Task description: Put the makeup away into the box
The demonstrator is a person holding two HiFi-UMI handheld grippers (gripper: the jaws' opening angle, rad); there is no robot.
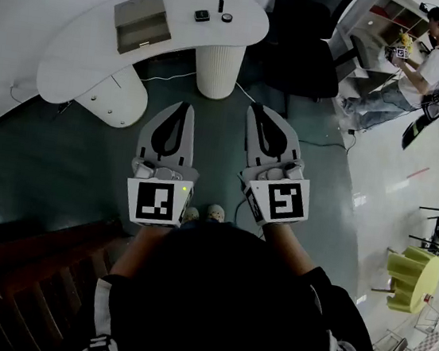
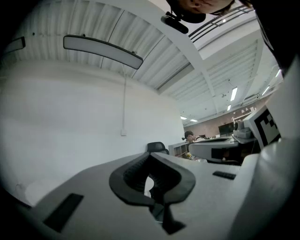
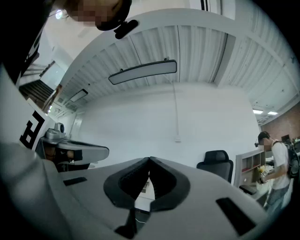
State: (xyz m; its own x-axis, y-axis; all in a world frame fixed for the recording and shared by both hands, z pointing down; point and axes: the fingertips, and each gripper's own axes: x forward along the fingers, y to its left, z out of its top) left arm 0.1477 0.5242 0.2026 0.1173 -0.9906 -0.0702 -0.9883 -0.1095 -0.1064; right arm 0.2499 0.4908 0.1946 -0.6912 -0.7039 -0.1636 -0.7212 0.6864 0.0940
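Observation:
The box (image 1: 143, 23), grey and lying open, is on the white curved table (image 1: 75, 55) at the upper left of the head view. Near it on the tabletop are small makeup items: a black square compact (image 1: 202, 15), a black stick (image 1: 221, 5) and a round pot (image 1: 226, 17). Both grippers are held side by side over the dark floor, short of the table and pointing towards it. My left gripper (image 1: 185, 107) (image 2: 150, 154) is shut with nothing in it. The tips of my right gripper (image 1: 255, 108) (image 3: 149, 159) also meet, and it holds nothing.
A ribbed white pedestal (image 1: 220, 70) carries the table just ahead of the grippers. A black office chair (image 1: 304, 49) stands to the right of it. A person (image 1: 413, 72) sits by shelves at the far right. Wooden stairs (image 1: 23, 265) lie lower left, a yellow stool (image 1: 413, 276) at the right.

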